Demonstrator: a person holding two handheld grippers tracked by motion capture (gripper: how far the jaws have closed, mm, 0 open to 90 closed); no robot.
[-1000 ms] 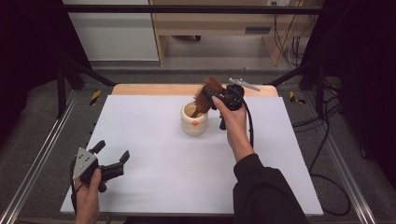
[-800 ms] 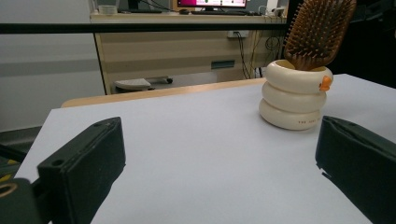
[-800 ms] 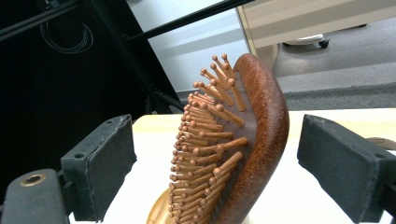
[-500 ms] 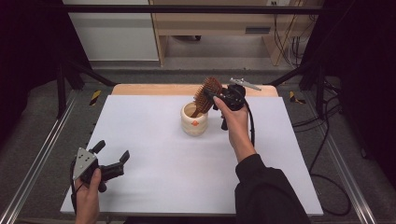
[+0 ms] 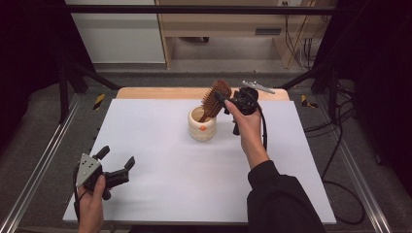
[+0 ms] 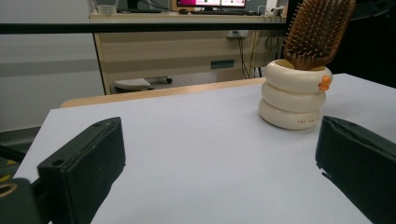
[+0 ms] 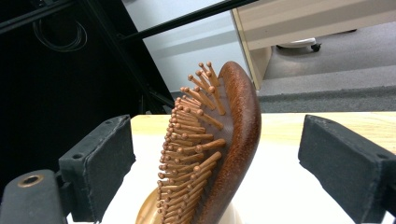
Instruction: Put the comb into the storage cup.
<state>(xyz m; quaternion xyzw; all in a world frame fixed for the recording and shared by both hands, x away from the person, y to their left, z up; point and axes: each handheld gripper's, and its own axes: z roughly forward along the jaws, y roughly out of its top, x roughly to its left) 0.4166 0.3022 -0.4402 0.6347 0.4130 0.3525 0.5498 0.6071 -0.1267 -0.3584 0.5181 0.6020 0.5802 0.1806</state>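
Two grippers in view. Left gripper (image 5: 115, 166) at desk's (image 5: 160, 189) 7 o'clock corner, fingers apart, nothing between. Farther, near 12 o'clock: wooden hairbrush (image 5: 215, 99) stands tilted, handle down, in cream ringed cup (image 5: 202, 124). Right gripper (image 7: 219, 168) fingers spread either side of brush head, not touching.

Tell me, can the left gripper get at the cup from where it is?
Probably yes: only bare table lies between the open left gripper and the cup. The brush and right gripper sit above its far side.
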